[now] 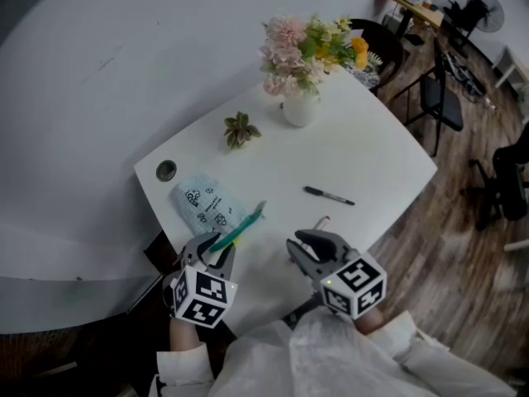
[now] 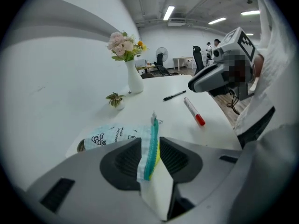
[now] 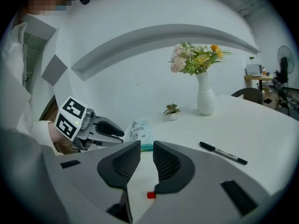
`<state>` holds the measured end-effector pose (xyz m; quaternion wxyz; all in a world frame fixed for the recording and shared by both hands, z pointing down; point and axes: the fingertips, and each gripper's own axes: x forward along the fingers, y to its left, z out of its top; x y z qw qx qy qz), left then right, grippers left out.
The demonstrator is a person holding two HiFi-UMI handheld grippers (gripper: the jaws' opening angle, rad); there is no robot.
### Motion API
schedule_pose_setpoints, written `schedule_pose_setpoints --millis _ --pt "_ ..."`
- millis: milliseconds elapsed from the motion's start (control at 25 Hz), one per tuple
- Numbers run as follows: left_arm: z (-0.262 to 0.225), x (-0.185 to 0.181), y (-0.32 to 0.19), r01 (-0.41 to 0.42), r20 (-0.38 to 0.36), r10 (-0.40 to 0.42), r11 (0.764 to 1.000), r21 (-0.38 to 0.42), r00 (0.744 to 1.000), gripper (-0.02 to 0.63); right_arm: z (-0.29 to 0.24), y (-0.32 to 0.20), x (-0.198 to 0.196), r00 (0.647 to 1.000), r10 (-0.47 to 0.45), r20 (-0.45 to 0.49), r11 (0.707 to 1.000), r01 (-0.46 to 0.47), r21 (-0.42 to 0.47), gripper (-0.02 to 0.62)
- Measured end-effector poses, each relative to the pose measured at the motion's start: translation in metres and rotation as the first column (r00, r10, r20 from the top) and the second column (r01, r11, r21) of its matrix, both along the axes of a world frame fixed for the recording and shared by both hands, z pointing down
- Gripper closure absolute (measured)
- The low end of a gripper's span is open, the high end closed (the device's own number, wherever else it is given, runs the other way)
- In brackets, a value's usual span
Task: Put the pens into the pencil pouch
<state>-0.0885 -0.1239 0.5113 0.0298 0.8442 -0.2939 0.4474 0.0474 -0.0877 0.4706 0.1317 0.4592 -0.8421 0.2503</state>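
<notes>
Between left tongs (image 2: pixel 150 143), pouch (image 2: pixel 119 134), perhaps unzipped

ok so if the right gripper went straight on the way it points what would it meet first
Probably the pencil pouch, held up by the left gripper, seen straight ahead between the parted jaws of the right gripper; depth is unclear.

The left claw (image 2: pixel 150 146) is closed on the teal zipper edge of a pale printed pouch (image 2: pixel 114 135) near the white bench's (image 2: pixel 170 122) left edge. Beyond, a red-capped marker (image 2: pixel 193 111) and a black pen (image 2: pixel 174 95) lie apart.
</notes>
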Motion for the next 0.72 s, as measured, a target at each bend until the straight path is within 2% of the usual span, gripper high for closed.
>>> schedule_pose_setpoints --millis 120,480,720 --pt "0.013 -0.002 0.001 -0.046 0.032 0.047 0.998 -0.031 0.998 0.488 0.004 0.001 0.004 1.0 0.017 -0.008 1.0 -0.017 -0.01 0.517" --pt "0.043 -0.004 0.005 -0.093 0.06 0.1 0.989 -0.112 0.993 0.488 0.011 0.01 0.011 0.998 0.061 -0.001 0.998 -0.061 -0.034 0.517" --pt "0.056 -0.005 0.003 -0.128 0.094 0.14 0.984 -0.126 0.986 0.489 0.016 0.014 0.015 0.995 0.1 -0.008 0.993 -0.1 -0.058 0.517"
